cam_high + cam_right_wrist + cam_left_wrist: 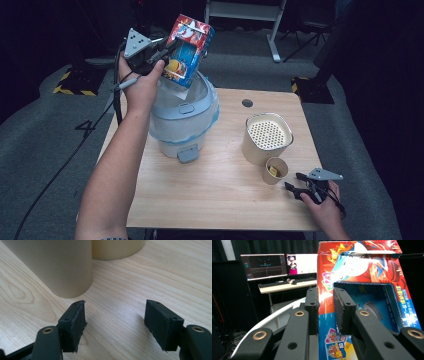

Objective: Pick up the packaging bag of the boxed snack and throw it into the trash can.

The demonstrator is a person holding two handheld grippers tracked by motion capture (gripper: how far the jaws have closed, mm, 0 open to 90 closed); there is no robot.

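High view: left gripper (167, 50) holds a colourful carton (188, 49) tipped over the open lined bin (184, 117), likely to dump its contents. Right gripper (295, 182) rests on the counter (220, 192) by a small cup (275, 170).
Left gripper view: jaws clamped on the carton (362, 287) wall.
Right gripper view: jaws apart, empty, cup (53, 265) just ahead.

Bright tabletop, dark surroundings; soft focus
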